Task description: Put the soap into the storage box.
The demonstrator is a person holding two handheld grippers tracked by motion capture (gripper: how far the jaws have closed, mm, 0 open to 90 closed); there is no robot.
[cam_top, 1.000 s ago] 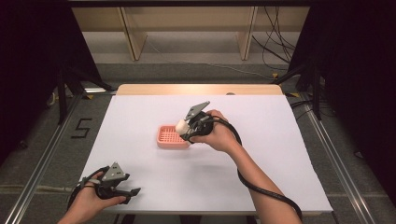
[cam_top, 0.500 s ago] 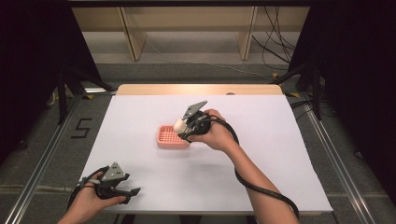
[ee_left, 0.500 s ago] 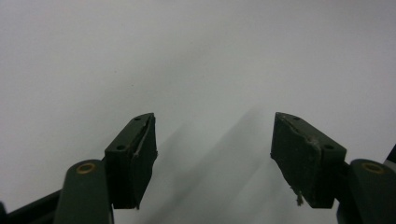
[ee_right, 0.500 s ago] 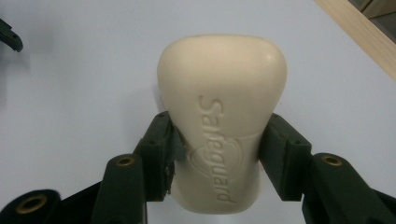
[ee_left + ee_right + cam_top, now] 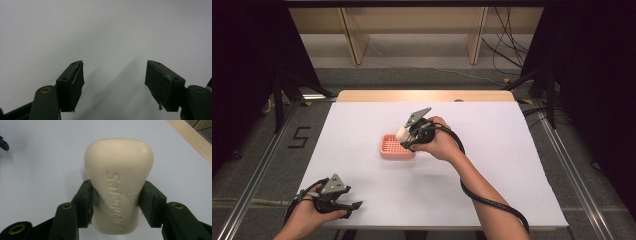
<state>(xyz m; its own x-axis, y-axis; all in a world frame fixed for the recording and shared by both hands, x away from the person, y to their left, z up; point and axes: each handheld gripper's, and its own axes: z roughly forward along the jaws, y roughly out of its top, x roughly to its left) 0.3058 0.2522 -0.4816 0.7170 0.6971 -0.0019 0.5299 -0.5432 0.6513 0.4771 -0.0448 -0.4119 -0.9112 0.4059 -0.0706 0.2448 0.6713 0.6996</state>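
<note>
We see the right gripper (image 5: 116, 202) with its fingers (image 5: 85, 202) clamped on both sides of a cream soap bar (image 5: 118, 182) stamped "Safeguard", held up just over the pink slotted soap dish (image 5: 396, 146) near the middle of the white counter (image 5: 512, 165). The left gripper (image 5: 113, 83) has its fingers (image 5: 72, 83) spread wide with nothing between them, just bare counter beyond. In the high view we find the left gripper (image 5: 343, 204) low at the near left corner, well apart from the dish.
</note>
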